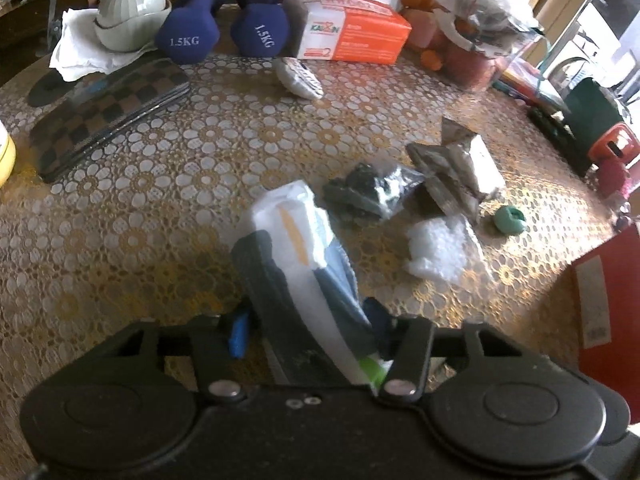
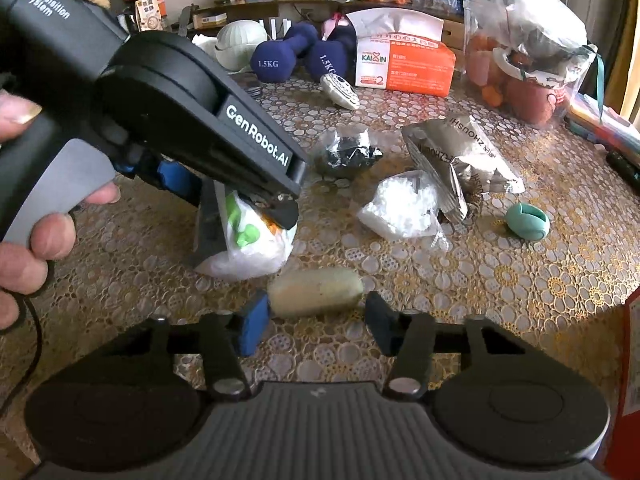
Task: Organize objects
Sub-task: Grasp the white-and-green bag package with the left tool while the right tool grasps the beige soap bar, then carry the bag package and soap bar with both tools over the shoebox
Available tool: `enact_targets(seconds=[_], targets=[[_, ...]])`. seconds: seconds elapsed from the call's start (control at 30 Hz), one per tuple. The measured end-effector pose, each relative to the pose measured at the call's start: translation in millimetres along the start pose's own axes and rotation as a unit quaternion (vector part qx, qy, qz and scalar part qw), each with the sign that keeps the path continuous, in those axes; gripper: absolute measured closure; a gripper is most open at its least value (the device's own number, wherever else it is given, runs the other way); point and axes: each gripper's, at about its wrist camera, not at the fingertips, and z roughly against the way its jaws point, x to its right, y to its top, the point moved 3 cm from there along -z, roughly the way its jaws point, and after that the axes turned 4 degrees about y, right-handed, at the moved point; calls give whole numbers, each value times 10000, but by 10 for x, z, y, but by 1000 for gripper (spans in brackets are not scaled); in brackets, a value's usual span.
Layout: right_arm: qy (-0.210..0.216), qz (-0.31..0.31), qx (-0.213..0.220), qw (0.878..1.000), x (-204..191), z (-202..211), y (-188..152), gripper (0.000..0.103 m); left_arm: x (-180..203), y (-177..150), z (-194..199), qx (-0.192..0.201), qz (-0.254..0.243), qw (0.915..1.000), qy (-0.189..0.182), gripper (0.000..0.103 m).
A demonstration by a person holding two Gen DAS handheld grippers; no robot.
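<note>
My left gripper (image 1: 308, 268) is shut on a white soft packet (image 1: 296, 220) with orange and green print, held just above the lace tablecloth; in the right wrist view the same gripper (image 2: 256, 216) and packet (image 2: 256, 240) sit at centre left. My right gripper (image 2: 316, 320) is open, its fingers on either side of a pale oblong pouch (image 2: 316, 292) lying on the table, touching or nearly so. Beyond lie a dark crinkled bag (image 2: 348, 152), a clear bag of white bits (image 2: 404, 204), a silver foil pack (image 2: 460, 156) and a teal ring (image 2: 526, 222).
At the far side stand two blue 1.5KG dumbbells (image 1: 188, 36), an orange-white tissue pack (image 1: 352, 28), a lidded bowl (image 1: 128, 12), a remote (image 1: 300, 78) and a plastic bag of red items (image 1: 472, 32). A checkered wallet (image 1: 108, 112) lies left. A red box (image 1: 608, 312) stands at right.
</note>
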Motion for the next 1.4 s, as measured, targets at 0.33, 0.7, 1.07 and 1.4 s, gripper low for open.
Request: enact_targets(seconds=[0.33, 0.7, 1.07, 1.4], targets=[[-61, -289, 136, 9995, 134, 273, -96, 55, 14, -140, 198, 115, -221, 9995, -198, 60], [-210, -526, 586, 9967, 309, 1128, -262, 55, 341, -355, 698, 186, -919, 9935, -648, 60], [-459, -833, 1055, 9899, 578, 2074, -442, 55, 858, -585, 1263, 300, -1619, 9819, -935, 59], [-972, -1345, 1358, 9767, 1157, 2752, -810, 55, 1650, -713, 1544, 396, -2209, 9656, -1312, 59]])
